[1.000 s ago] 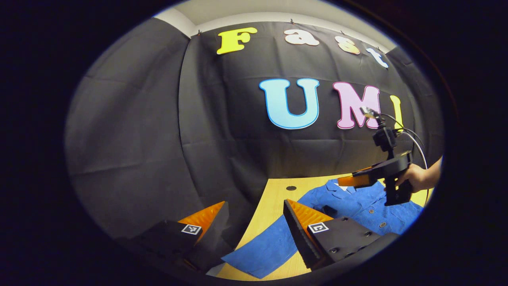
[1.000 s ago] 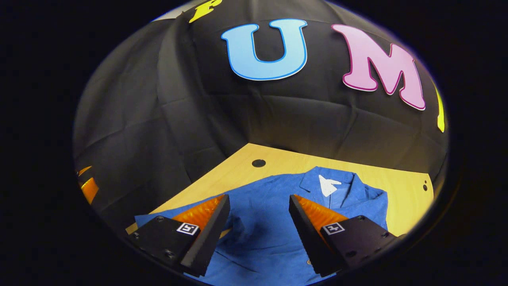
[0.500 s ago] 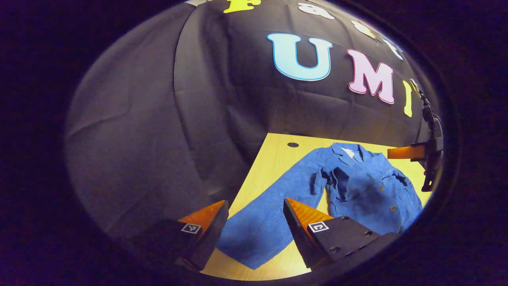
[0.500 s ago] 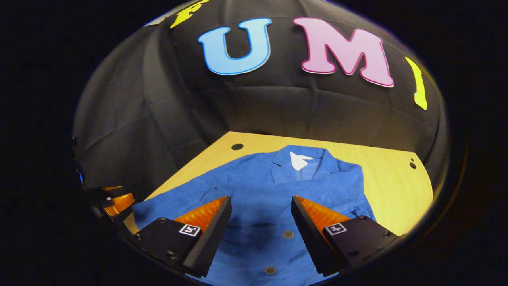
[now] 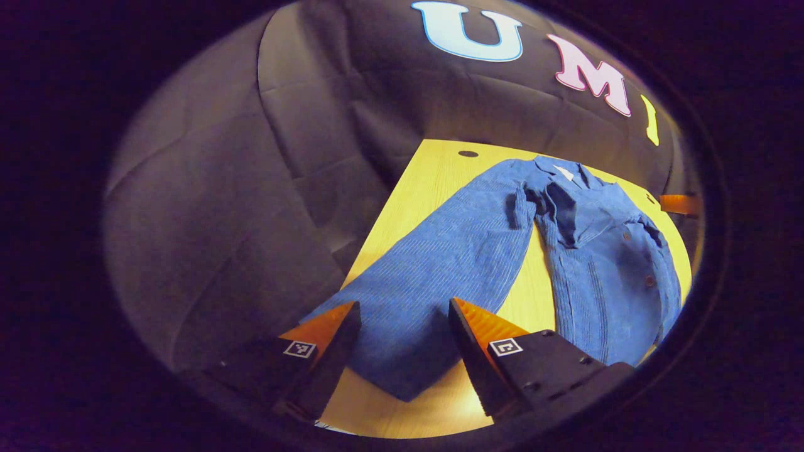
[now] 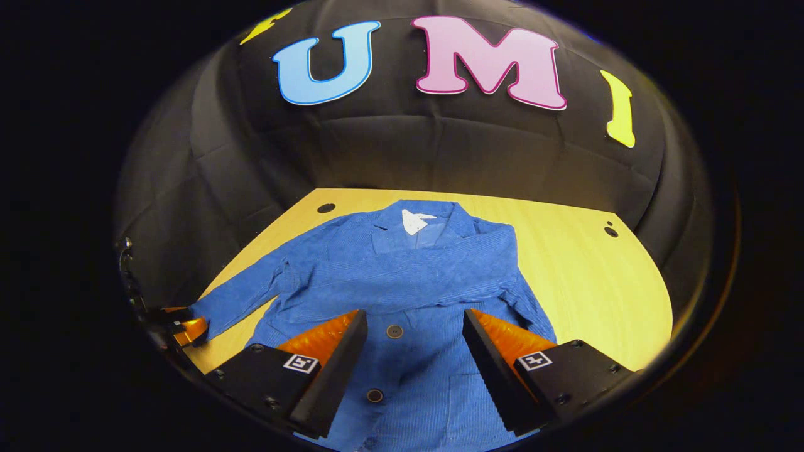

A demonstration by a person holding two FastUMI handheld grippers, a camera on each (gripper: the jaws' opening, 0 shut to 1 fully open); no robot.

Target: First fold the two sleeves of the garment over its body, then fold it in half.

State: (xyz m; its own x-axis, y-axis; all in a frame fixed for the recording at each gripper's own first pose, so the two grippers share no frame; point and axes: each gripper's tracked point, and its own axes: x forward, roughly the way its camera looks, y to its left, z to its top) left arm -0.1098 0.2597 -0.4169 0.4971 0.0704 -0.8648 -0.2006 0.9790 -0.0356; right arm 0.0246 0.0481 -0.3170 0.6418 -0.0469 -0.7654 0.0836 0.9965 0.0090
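The left gripper [image 5: 402,342] hangs with its fingers spread apart over the cuff of the outstretched sleeve [image 5: 440,263]; the right gripper [image 6: 411,351] is likewise agape above the buttoned front. Beyond them, the ribbed blue jacket [image 6: 402,276] lies flat on the pale wooden desk [image 6: 584,276], one sleeve folded across its chest.

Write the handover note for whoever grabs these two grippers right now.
Left gripper: jaws open, empty, poised over the cuff end of the outstretched sleeve.
Right gripper: jaws open, empty, above the jacket front near its buttons.
Jacket lies face up on the wooden table, collar toward the booth wall.
Done: one sleeve already lies folded across the chest.
Left: fold the outstretched sleeve over the body, then fold the jacket in half.
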